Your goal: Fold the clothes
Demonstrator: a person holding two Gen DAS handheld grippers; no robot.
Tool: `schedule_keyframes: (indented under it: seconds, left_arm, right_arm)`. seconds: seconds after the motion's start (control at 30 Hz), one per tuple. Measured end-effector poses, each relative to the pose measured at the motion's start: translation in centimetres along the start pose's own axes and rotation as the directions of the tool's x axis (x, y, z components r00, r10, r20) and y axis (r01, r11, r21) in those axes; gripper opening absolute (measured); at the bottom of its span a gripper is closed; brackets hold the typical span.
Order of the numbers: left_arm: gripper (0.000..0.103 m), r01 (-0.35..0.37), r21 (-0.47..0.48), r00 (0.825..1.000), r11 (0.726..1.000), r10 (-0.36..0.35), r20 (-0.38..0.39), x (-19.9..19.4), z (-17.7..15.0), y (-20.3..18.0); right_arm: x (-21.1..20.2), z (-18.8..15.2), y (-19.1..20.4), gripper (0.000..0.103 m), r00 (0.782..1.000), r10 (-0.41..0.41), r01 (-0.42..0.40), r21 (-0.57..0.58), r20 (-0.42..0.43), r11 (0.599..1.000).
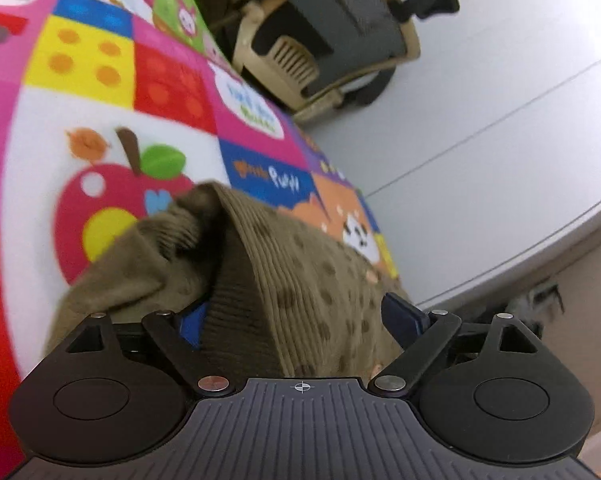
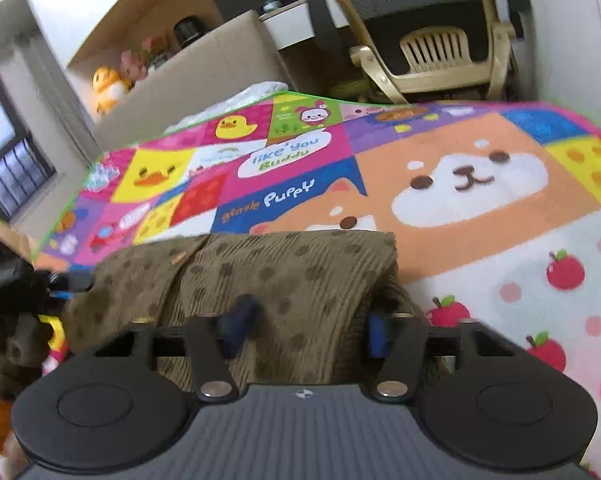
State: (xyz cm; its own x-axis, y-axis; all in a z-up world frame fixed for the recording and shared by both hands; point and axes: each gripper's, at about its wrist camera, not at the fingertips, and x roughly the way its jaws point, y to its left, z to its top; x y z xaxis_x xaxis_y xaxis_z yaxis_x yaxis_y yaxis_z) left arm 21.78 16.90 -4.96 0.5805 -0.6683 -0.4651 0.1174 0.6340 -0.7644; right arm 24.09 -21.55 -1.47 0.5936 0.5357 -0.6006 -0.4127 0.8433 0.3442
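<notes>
Near the cameras, both grippers sit over the olive-brown ribbed knit garment with darker brown spots (image 2: 284, 280), which lies bunched on the bright patchwork cartoon play mat (image 2: 480, 248).

The left gripper (image 1: 300, 320) is released. Its blue-padded fingers (image 1: 400, 316) stand wide at about 9 and 3 o'clock, a ridge of knit rising between them, and the pads do not appear to press it.

The right gripper (image 2: 304, 328) looks partly closed. Its fingers (image 2: 236, 328) have cloth between them, but whether they pinch it I cannot tell, since blur hides the contact.

The step in hand seems to be taking hold of the garment's near edge for a fold. Next, both grippers probably need a firm pinch on matching points of that edge. Then they would lift it and carry it toward 12 o'clock, keeping the cloth level so the crease falls straight.

Farther off, the mat's panels read "gentle Puppy" (image 2: 266, 202) and "like you Buddy" (image 2: 284, 156). At 12 o'clock beyond the mat stands a beige plastic chair (image 2: 432, 56).
</notes>
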Motion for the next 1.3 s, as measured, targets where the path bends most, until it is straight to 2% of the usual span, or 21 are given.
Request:
schedule_keyframes:
  seconds: [0.03, 0.07, 0.13, 0.23, 0.33, 0.4, 0.47, 0.53, 0.57, 0.6, 0.63, 0.67, 0.7, 0.73, 0.77, 0.87, 1.03, 1.1, 1.2, 1.3]
  left_arm:
    - [0.073, -0.023, -0.001, 1.000, 1.000, 0.023, -0.004, 0.5, 0.0, -0.2]
    - [0.044, -0.047, 0.001, 0.999, 0.999, 0.047, -0.007, 0.7, -0.1, -0.4]
    - [0.024, -0.066, 0.037, 0.998, 0.997, 0.066, -0.005, 0.0, -0.3, -1.3]
    - [0.019, -0.033, 0.125, 0.999, 0.992, 0.030, 0.027, -3.0, -1.6, -3.6]
    - [0.019, -0.010, 0.205, 0.999, 0.979, 0.000, 0.049, -6.4, -3.8, -5.9]
    - [0.019, -0.020, 0.249, 0.999, 0.968, 0.007, 0.053, -8.3, -5.7, -7.0]
    - [0.022, -0.046, 0.255, 0.999, 0.966, 0.037, 0.040, -8.7, -7.6, -6.5]
    - [0.024, -0.090, 0.218, 0.996, 0.972, 0.091, 0.002, -8.2, -9.1, -4.9]
    - [0.027, -0.115, 0.199, 0.992, 0.973, 0.121, -0.019, -7.9, -9.7, -4.1]
    - [0.028, -0.133, 0.185, 0.989, 0.974, 0.142, -0.036, -7.7, -10.1, -3.4]
    - [0.032, -0.138, 0.171, 0.988, 0.975, 0.148, -0.044, -7.8, -10.4, -2.9]
    - [0.041, -0.134, 0.156, 0.989, 0.979, 0.141, -0.039, -8.0, -10.3, -2.6]
    - [0.047, -0.120, 0.140, 0.992, 0.983, 0.125, -0.028, -8.3, -9.8, -2.4]
    - [0.060, -0.101, 0.122, 0.995, 0.987, 0.103, -0.009, -8.7, -9.2, -2.3]
    - [0.068, -0.082, 0.105, 0.997, 0.991, 0.082, 0.012, -8.9, -8.4, -2.2]
    - [0.072, -0.052, 0.050, 0.998, 0.997, 0.050, 0.045, -8.1, -5.9, -1.6]
    - [0.078, -0.056, -0.009, 0.998, 0.998, 0.056, -0.014, -2.7, -2.7, -0.3]
    - [0.078, -0.050, -0.015, 0.999, 0.999, 0.049, -0.012, -1.7, -1.6, 0.1]
    - [0.078, -0.079, 0.009, 0.995, 0.997, 0.079, 0.064, -1.9, 0.8, 0.1]
    - [0.078, -0.180, 0.075, 0.969, 0.981, 0.163, 0.187, -3.2, 3.1, -0.5]
  right_arm:
    - [-0.8, 0.1, 0.7, 0.012, 1.000, -0.019, 0.019, -0.023, 0.018, 1.000]
    - [-1.9, 0.2, 1.3, 0.011, 0.999, -0.020, 0.021, -0.033, 0.037, 0.999]
    - [-5.0, 0.1, 2.5, 0.010, 0.996, 0.005, -0.001, -0.052, 0.084, 0.999]
    - [-9.6, -0.5, 4.7, 0.010, 0.990, 0.044, -0.030, -0.104, 0.134, 0.994]
    - [-12.1, -2.7, 5.7, 0.010, 0.989, 0.052, -0.034, -0.126, 0.141, 0.991]
    - [-11.7, -4.6, 5.4, 0.011, 0.995, 0.024, -0.012, -0.123, 0.100, 0.992]
    - [-10.5, -6.6, 4.8, 0.017, 0.999, -0.017, 0.022, -0.108, 0.044, 0.994]
    - [-9.5, -7.9, 3.6, 0.024, 0.999, -0.038, 0.038, -0.074, -0.007, 0.997]
    - [-9.5, -8.0, 2.8, 0.033, 0.999, -0.032, 0.031, -0.043, -0.009, 0.999]
    - [-9.5, -8.1, 2.1, 0.046, 1.000, -0.023, 0.023, -0.010, -0.006, 1.000]
    - [-9.8, -7.6, 1.3, 0.054, 1.000, -0.009, 0.009, 0.028, 0.015, 1.000]
    - [-10.2, -7.1, 0.6, 0.065, 0.999, 0.004, -0.007, 0.066, 0.039, 0.998]
    - [-10.3, -6.3, -0.1, 0.066, 0.998, 0.022, -0.028, 0.101, 0.061, 0.994]
    - [-10.0, -5.6, -0.8, 0.067, 0.997, 0.041, -0.051, 0.138, 0.070, 0.989]
    - [-9.6, -4.9, -1.5, 0.067, 0.995, 0.060, -0.073, 0.176, 0.079, 0.982]
    - [-6.2, -3.3, -3.4, 0.067, 0.992, 0.127, -0.127, 0.294, 0.021, 0.947]
    - [0.6, -1.5, -3.8, 0.070, 0.971, 0.226, -0.178, 0.384, -0.083, 0.906]
    - [2.4, 0.2, -3.1, 0.070, 0.976, 0.213, -0.180, 0.358, -0.055, 0.916]
    - [3.6, 2.7, -1.6, 0.069, 0.984, 0.173, -0.179, 0.232, 0.048, 0.956]
    - [3.8, 3.1, -0.1, 0.069, 0.997, 0.075, -0.077, 0.093, 0.022, 0.993]
